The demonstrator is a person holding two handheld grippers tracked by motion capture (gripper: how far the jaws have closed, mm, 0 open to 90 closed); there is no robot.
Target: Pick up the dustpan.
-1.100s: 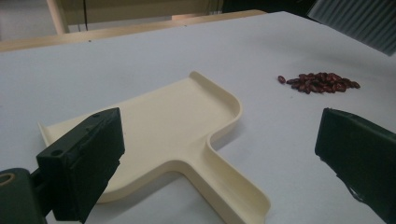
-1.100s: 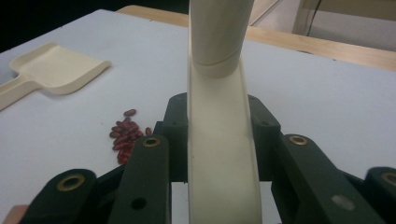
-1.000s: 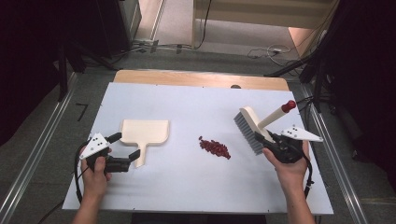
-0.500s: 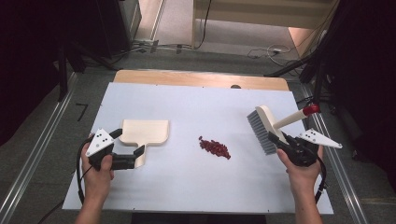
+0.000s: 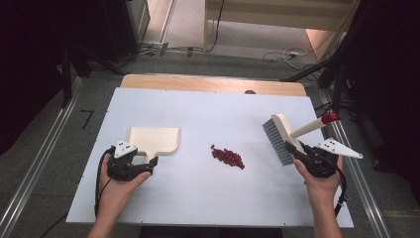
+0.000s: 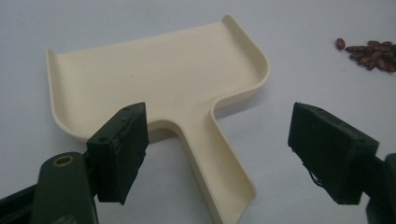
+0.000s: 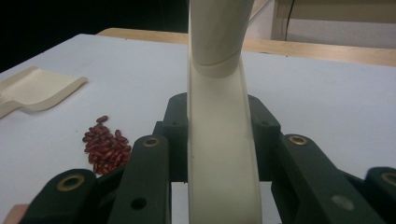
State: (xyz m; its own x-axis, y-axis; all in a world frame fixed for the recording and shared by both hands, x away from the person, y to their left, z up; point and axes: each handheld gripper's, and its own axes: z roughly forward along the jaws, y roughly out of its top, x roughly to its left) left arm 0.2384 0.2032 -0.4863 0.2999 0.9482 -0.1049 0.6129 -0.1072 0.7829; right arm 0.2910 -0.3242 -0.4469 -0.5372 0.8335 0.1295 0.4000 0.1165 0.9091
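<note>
From above, my left hand (image 5: 115,181) comes in from six o'clock with the forearm running straight up the white table (image 5: 198,198). My left gripper (image 5: 148,164) points toward two o'clock at the handle of the cream dustpan (image 5: 153,140), which lies flat at about nine o'clock from the little heap of red beans (image 5: 228,156). My right hand (image 5: 319,181) is at the table's four o'clock, wrist tilted inward, and my right gripper (image 5: 297,151) holds the brush (image 5: 280,139) with its bristles pointing down and left, off the table, at three o'clock from the beans.

Along my left gripper (image 6: 219,154), the jaws have just been closing, yet they stand released on either side of the dustpan's handle (image 6: 210,158), pads clear of it. Beans (image 6: 373,50) lie at two o'clock.

Along my right gripper (image 7: 219,140), the jaws are clenched on the brush's cream handle (image 7: 219,130), which rises toward twelve o'clock. Beans (image 7: 105,144) lie at nine o'clock, the dustpan (image 7: 37,88) farther at ten.
</note>
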